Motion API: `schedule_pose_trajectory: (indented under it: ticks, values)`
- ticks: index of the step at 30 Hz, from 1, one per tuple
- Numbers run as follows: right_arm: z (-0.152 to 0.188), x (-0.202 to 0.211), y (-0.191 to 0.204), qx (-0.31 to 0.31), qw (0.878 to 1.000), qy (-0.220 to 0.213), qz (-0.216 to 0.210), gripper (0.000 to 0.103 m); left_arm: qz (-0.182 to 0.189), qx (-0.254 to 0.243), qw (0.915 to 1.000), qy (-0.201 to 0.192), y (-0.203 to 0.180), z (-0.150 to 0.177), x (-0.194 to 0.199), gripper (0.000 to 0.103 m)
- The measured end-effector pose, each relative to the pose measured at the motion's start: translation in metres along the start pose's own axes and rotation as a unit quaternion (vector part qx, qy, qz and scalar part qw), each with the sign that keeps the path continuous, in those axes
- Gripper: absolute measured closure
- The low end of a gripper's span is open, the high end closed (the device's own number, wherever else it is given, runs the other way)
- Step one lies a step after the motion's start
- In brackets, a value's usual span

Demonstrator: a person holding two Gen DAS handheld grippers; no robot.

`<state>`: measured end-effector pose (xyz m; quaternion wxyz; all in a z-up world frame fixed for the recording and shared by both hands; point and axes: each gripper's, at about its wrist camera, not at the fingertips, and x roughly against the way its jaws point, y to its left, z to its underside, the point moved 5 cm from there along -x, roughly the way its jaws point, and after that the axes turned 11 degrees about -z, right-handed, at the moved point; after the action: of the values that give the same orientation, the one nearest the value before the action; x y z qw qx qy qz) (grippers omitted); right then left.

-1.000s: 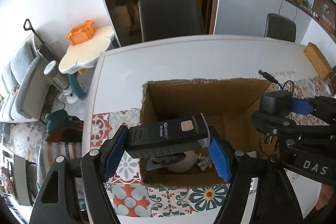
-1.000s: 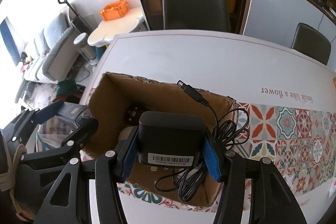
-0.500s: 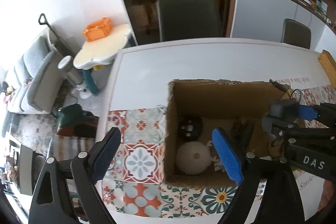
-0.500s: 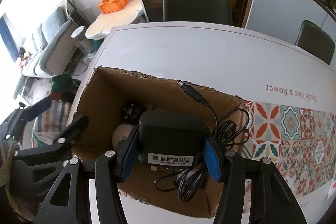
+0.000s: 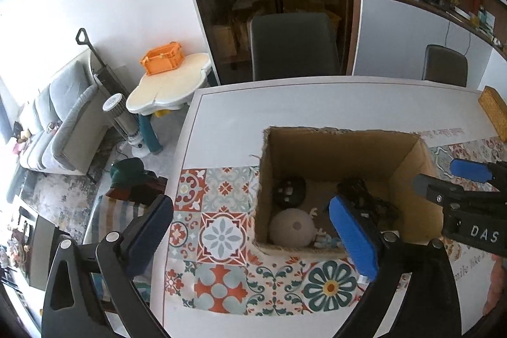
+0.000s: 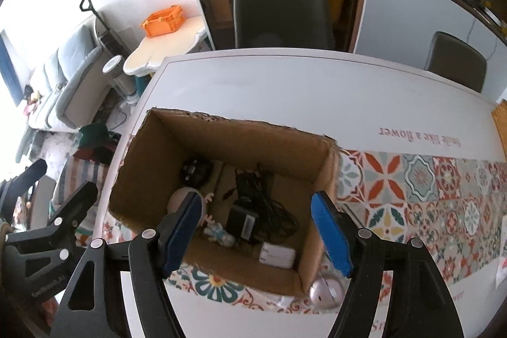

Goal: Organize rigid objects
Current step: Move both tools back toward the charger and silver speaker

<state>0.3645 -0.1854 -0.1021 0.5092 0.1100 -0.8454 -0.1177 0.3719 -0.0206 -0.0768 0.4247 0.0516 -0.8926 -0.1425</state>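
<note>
Both grippers, left (image 5: pixel 253 239) and right (image 6: pixel 259 233), have just opened wide and empty, the adapter (image 6: pixel 242 222) now dropped inside the box (image 6: pixel 240 132) at 12 o'clock.

The cardboard box (image 6: pixel 323 176) is matt brown corrugated board with rough, torn upper edges, and it stands on a smooth white table (image 6: pixel 301 84) partly covered by a printed tile-pattern mat (image 5: pixel 221 230) with a faint sheen. Inside lie a matt black plastic power adapter (image 6: pixel 242 222) and its rubbery black cable (image 6: pixel 279 211). Both grippers show matt black plastic frames, silvery metal rivets and blue pads (image 6: pixel 331 238).
</note>
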Motion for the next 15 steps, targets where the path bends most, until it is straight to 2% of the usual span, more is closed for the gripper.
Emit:
schedule_pose_trajectory:
  ticks: [15]
  values:
    - [0.049,0.057,-0.010,0.001,0.999,-0.038,0.013,0.031,0.021,0.014,0.9997,0.003,-0.016,0.037,0.042,0.002]
